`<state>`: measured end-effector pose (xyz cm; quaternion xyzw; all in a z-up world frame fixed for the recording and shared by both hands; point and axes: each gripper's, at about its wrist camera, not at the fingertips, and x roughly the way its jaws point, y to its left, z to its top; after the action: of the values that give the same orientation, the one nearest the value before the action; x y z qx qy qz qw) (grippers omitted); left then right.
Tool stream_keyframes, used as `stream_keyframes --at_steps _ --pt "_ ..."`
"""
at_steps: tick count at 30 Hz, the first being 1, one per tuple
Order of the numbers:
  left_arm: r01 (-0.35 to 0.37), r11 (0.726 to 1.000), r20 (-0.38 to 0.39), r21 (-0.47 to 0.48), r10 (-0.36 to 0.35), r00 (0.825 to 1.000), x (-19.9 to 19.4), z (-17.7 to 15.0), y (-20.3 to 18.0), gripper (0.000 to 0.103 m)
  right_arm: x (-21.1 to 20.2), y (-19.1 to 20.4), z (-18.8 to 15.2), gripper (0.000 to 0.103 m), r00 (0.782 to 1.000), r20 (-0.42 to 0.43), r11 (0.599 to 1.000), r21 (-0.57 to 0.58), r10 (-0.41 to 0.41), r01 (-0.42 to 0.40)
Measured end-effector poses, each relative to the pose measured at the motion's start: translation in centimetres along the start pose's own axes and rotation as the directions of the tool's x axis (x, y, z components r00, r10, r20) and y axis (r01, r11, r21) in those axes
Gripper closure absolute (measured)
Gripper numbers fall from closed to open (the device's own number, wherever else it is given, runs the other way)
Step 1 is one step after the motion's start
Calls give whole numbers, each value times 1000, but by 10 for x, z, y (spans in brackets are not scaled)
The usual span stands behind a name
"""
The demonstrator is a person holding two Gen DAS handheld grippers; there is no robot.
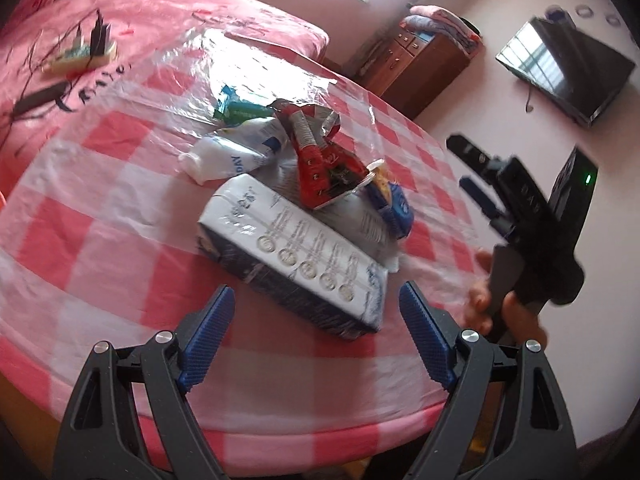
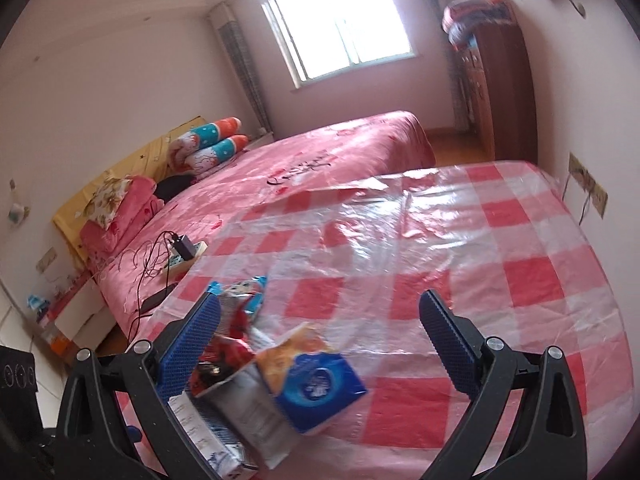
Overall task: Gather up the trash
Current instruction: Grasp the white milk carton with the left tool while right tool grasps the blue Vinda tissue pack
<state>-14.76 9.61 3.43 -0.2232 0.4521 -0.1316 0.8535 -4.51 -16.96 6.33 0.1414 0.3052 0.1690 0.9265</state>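
A loose heap of trash lies on a round table covered with a pink-and-white checked plastic cloth (image 1: 100, 216). Nearest the left wrist camera is a long white-and-dark-blue carton (image 1: 296, 256) lying flat, printed with a row of round medallions. Resting on its far end is a crumpled red foil snack wrapper (image 1: 320, 160); just beyond that lie a crushed white plastic pack with blue print (image 1: 232, 152) and a small green-and-blue wrapper (image 1: 236, 108). At the right of the heap a blue tissue packet (image 1: 394, 202) touches the carton's far corner; in the right wrist view the same packet (image 2: 320, 384) lies in front of an orange-printed wrapper (image 2: 292, 352).

The left gripper (image 1: 316, 320) points down at the near end of the carton, its blue ribbed pads (image 1: 208, 332) standing wide apart and touching nothing. The right gripper (image 2: 320, 344) hangs over the heap from the other side, likewise spread, with the trash seen between its fingers (image 2: 444, 344) but not pressed by them; from the left wrist view it appears at the table's right edge (image 1: 484, 196), gripped by a hand (image 1: 492, 304).

Behind the table stands a bed with a pink printed coverlet (image 2: 320, 152), bearing a power strip with black cables (image 2: 184, 252). A brown wooden cabinet (image 2: 504, 80) stands by the window (image 2: 340, 20), and a dark flat screen (image 1: 568, 68) is mounted on the wall.
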Motion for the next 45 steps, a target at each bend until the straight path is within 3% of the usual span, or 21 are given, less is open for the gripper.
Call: stream_keyframes --at_steps 8,14,24,27,37,45 --pt "-47 998 -21 -41 46 999 20 12 -8 18 11 -21 0 5 997 -67 996 77 48 -43" --pt "-150 989 -35 -15 150 988 36 22 -16 18 20 -17 -3 5 990 -110 995 49 90 -85" --pt "-297 954 -46 26 298 953 53 40 -25 17 37 10 -19 7 978 -199 991 -107 60 -82" --pt "-337 941 -53 38 339 939 60 45 -25 17 42 9 -22 14 973 -221 990 -107 64 -89" --pt "-388 920 -50 45 390 919 67 45 -18 17 48 14 -30 16 962 -268 985 -143 58 -99" --pt "-377 925 -40 46 379 924 63 43 -15 23 51 20 -33 17 959 -279 979 -179 41 -94"
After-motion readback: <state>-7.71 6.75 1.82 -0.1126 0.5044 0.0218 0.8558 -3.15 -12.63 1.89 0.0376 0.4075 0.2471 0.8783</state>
